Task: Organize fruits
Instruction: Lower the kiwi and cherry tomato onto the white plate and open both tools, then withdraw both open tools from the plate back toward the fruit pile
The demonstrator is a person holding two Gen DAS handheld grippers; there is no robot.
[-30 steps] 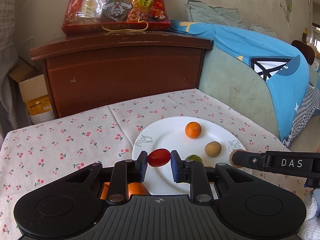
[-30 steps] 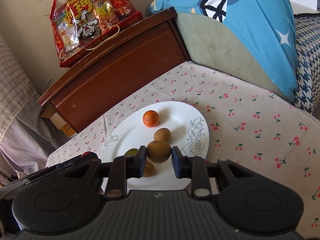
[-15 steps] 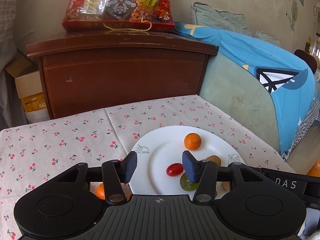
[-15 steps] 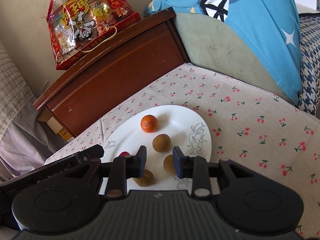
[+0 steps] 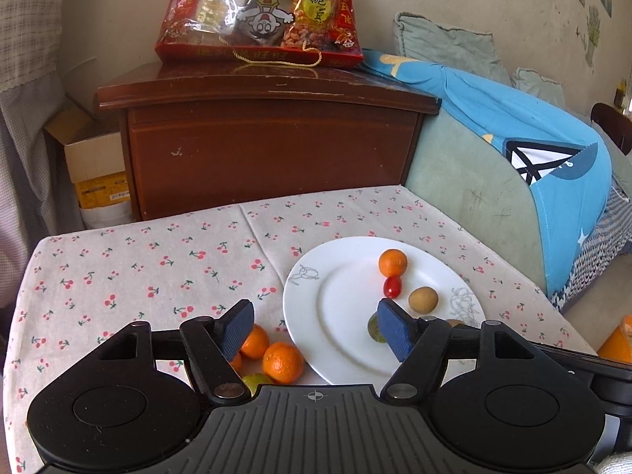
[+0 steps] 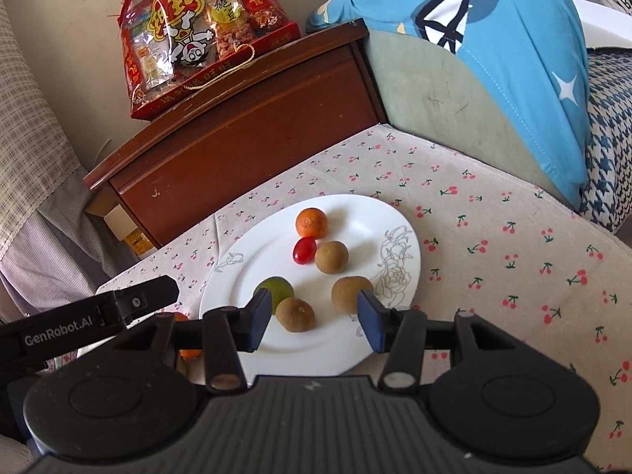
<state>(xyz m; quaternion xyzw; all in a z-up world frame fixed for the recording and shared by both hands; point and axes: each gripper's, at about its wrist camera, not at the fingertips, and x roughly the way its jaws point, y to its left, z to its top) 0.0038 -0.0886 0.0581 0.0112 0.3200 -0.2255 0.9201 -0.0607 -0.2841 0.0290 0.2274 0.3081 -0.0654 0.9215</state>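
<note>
Evidently the left gripper (image 5: 314,326) hung with jaws released and empty; mandarins (image 5: 282,361) waited on the worktop (image 5: 158,268) just beyond its left jaw. Across the white plate (image 6: 335,349), the cherry tomato (image 6: 303,250) and longans (image 6: 295,314) lay loose between the right gripper's (image 6: 314,318) spread, empty jaws, so a nudge could have rolled them off.

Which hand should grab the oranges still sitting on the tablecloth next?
Probably the left. The open left gripper sits right beside the oranges off the plate. The right gripper, also open, hangs over the plate's brown fruits, farther from them.
</note>
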